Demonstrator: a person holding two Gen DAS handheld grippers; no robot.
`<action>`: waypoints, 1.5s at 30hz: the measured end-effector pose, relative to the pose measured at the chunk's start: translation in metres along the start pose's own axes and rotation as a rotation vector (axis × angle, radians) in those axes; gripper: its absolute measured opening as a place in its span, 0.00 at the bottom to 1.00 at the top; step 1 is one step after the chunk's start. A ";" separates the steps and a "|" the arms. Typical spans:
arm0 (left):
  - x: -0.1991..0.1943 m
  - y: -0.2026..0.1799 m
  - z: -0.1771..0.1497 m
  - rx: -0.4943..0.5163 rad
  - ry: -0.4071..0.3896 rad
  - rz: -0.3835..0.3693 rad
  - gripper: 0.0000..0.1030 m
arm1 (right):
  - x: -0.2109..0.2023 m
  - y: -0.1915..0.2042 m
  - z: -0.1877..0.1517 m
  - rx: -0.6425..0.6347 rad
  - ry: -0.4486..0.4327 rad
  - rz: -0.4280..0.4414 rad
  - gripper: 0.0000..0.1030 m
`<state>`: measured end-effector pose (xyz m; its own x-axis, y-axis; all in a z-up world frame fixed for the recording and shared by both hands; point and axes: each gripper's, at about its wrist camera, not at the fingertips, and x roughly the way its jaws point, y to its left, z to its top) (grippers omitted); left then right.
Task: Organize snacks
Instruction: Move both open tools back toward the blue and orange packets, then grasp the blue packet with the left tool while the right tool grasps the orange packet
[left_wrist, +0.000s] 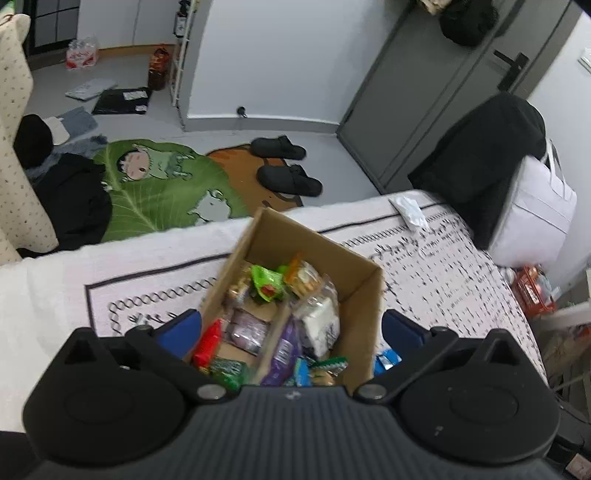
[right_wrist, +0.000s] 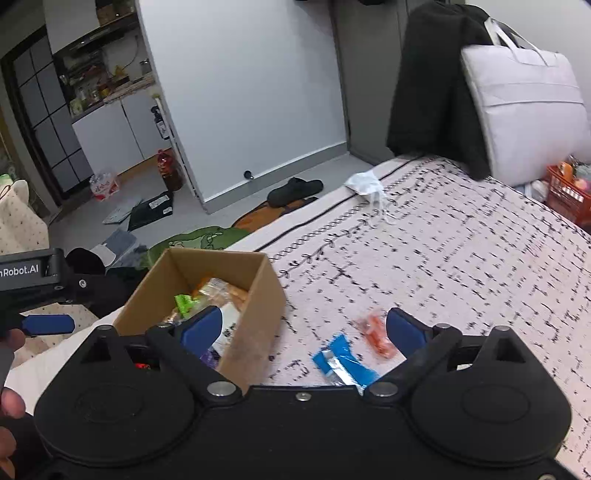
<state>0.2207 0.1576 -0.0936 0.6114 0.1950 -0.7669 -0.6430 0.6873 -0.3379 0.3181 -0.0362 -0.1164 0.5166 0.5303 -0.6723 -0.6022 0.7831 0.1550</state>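
An open cardboard box (left_wrist: 364, 295) stands on the patterned bed cover, filled with several snack packets: green (left_wrist: 266, 282), red (left_wrist: 207, 343), purple (left_wrist: 282, 350), white (left_wrist: 320, 325). My left gripper (left_wrist: 291, 326) is open above the box, holding nothing. In the right wrist view the box (right_wrist: 258, 295) is at left. A blue packet (right_wrist: 343, 360) and an orange packet (right_wrist: 376, 334) lie on the cover to its right. My right gripper (right_wrist: 304, 326) is open and empty above the box's right wall and the blue packet. The left gripper (right_wrist: 48, 325) shows at the left edge.
A white crumpled tissue (right_wrist: 364, 182) lies near the bed's far edge. A white bag (right_wrist: 524, 110) with a black garment (right_wrist: 436, 81) stands at the back right. An orange basket (right_wrist: 569, 192) is beside the bed. Slippers (left_wrist: 288, 177) and a green rug (left_wrist: 162, 184) are on the floor.
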 end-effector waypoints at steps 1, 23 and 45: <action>0.000 -0.002 -0.001 0.002 0.005 -0.010 1.00 | -0.001 -0.003 0.000 -0.001 0.002 -0.004 0.93; 0.017 -0.088 -0.033 0.041 0.036 -0.075 0.94 | -0.015 -0.081 -0.001 -0.006 0.006 0.021 0.82; 0.098 -0.137 -0.078 -0.026 0.129 -0.012 0.45 | 0.037 -0.120 -0.034 0.047 0.076 0.150 0.51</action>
<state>0.3327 0.0284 -0.1655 0.5560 0.0944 -0.8258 -0.6489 0.6701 -0.3603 0.3890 -0.1210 -0.1844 0.3749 0.6175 -0.6915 -0.6387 0.7127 0.2901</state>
